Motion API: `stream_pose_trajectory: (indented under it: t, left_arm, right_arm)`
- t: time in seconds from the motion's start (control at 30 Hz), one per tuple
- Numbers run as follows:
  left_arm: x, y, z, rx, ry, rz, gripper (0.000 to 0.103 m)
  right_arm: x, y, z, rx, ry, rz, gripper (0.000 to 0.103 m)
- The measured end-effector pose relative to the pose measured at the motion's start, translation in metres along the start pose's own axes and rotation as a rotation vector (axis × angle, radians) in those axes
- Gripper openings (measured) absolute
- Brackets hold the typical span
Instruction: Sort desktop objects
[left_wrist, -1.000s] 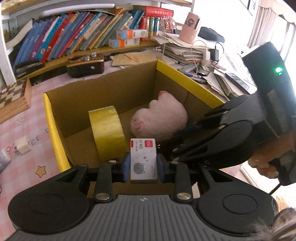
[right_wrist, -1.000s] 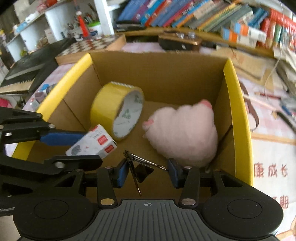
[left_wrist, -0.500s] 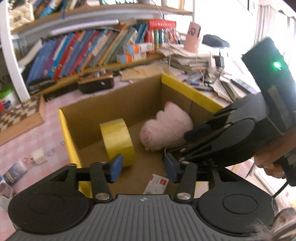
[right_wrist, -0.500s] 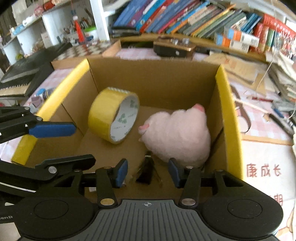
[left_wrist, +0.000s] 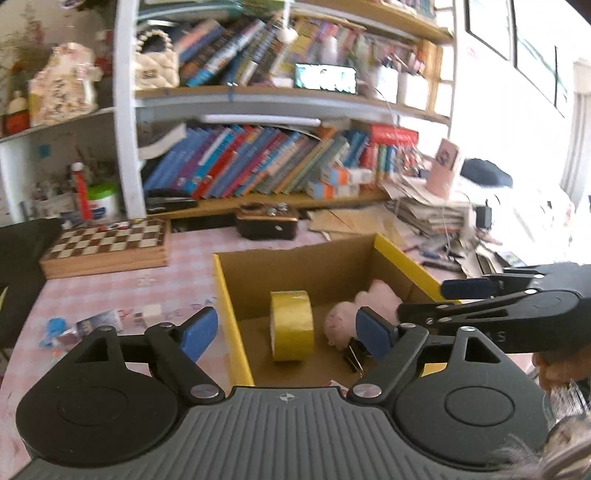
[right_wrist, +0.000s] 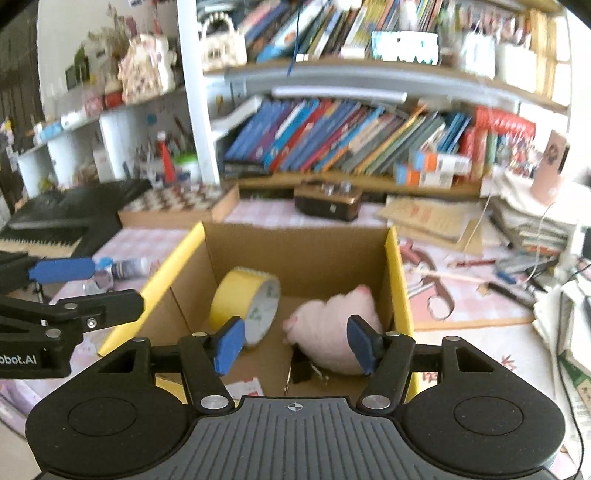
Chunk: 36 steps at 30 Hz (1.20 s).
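Cardboard box with yellow rims held everything: tape roll upright at its left, pink plush at its right, black binder clip in front of the plush. A second earlier the left gripper clamped a small white card box; now that lay on the box floor, jaws opening and empty. The right gripper, likewise opening, had dropped the clip.

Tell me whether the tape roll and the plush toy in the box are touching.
Apart. The left wrist view shows bare box floor between the tape roll and the plush toy.
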<state>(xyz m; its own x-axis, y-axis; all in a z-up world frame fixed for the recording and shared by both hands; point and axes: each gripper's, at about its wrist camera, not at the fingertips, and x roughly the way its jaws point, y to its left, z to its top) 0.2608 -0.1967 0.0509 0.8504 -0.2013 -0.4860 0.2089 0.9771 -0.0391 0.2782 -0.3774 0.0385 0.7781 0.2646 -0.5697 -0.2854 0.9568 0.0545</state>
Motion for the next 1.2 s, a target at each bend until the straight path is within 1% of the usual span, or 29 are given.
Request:
stream_pose_trajectory:
  t: [0.17,0.27,0.3,0.37,0.47,0.57,0.73,0.77,0.8,0.87,0.97,1.13,1.2]
  left_arm:
    - [-0.020,0.004,-0.006,-0.040,-0.028,0.023,0.082]
    - [-0.031,0.007,-0.013,-0.049,-0.036,0.032,0.082]
    - [-0.034,0.008,-0.016,-0.051,-0.038,0.034,0.084]
    - [-0.042,0.010,-0.022,-0.051,-0.046,0.031,0.088]
    - [-0.051,0.013,-0.031,-0.027,-0.051,0.008,0.090]
    - [-0.059,0.017,-0.039,-0.001,-0.039,0.000,0.090]
    - [-0.074,0.030,-0.056,-0.014,-0.026,-0.012,0.091]
    - [-0.076,0.031,-0.059,-0.012,-0.024,-0.014,0.095]
    - [-0.079,0.033,-0.063,-0.005,-0.023,-0.016,0.101]
    - [-0.087,0.038,-0.070,0.010,-0.035,-0.018,0.103]
    - [-0.095,0.044,-0.078,0.022,-0.031,-0.023,0.103]
    - [-0.108,0.055,-0.093,0.017,0.008,-0.041,0.103]
    - [-0.112,0.059,-0.098,0.025,0.019,-0.051,0.103]
  right_arm:
    - [-0.019,0.005,-0.006,0.012,-0.061,-0.032,0.063]
    - [-0.029,0.010,-0.012,0.032,-0.082,-0.053,0.063]
    - [-0.033,0.011,-0.015,0.043,-0.087,-0.061,0.063]
    - [-0.038,0.014,-0.021,0.068,-0.091,-0.075,0.063]
    - [-0.048,0.022,-0.032,0.089,-0.099,-0.113,0.063]
    - [-0.054,0.035,-0.043,0.093,-0.104,-0.148,0.063]
    - [-0.063,0.057,-0.061,0.095,-0.094,-0.183,0.063]
    - [-0.066,0.062,-0.065,0.100,-0.091,-0.186,0.063]
    - [-0.068,0.067,-0.069,0.103,-0.090,-0.190,0.063]
    - [-0.072,0.078,-0.077,0.107,-0.084,-0.203,0.066]
    - [-0.079,0.092,-0.088,0.128,-0.079,-0.222,0.067]
    - [-0.091,0.110,-0.102,0.180,-0.071,-0.238,0.067]
    - [-0.095,0.116,-0.106,0.191,-0.069,-0.247,0.072]
